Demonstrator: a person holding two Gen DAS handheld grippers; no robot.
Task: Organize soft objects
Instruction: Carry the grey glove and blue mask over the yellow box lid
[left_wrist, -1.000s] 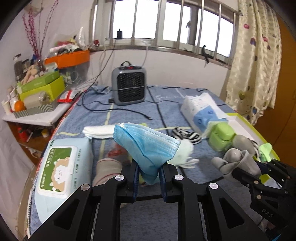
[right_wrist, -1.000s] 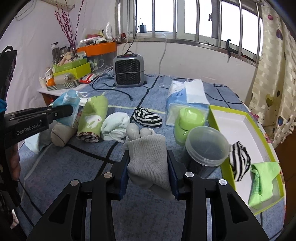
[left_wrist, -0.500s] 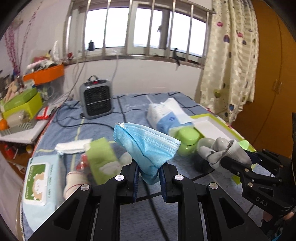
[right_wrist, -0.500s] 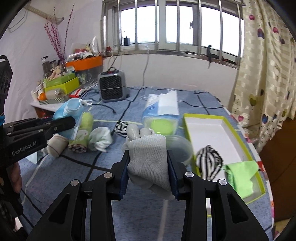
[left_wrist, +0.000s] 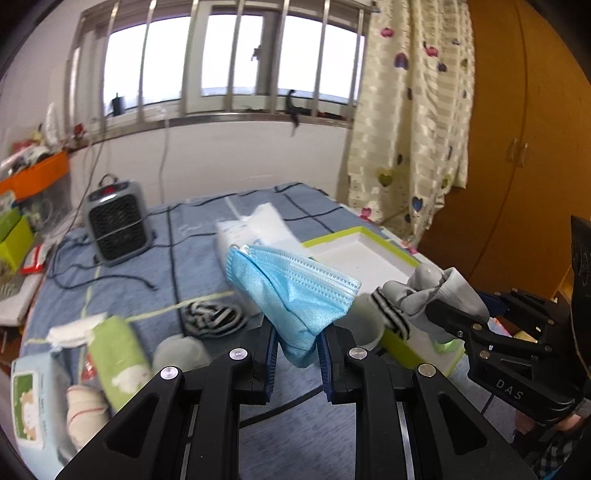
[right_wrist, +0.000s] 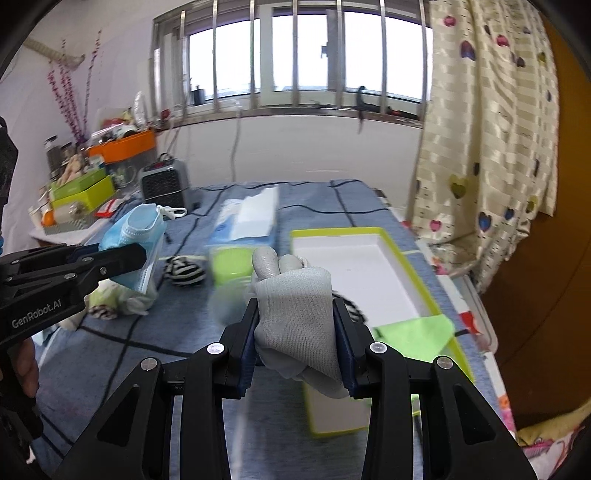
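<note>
Both tongs (left_wrist: 297, 343) (right_wrist: 295, 332) tight: mask (left_wrist: 291, 291); glove (right_wrist: 295, 317)

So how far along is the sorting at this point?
Done: a striped sock and green cloth lie in the green-rimmed tray. In hand: left gripper grips a blue face mask, right gripper a grey glove. Left: striped sock and other rolled pieces on the bed.

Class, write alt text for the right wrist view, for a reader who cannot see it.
The right gripper holds a grey glove above a blue table, near a green-rimmed tray. At left, the left gripper holds a blue face mask.
</note>
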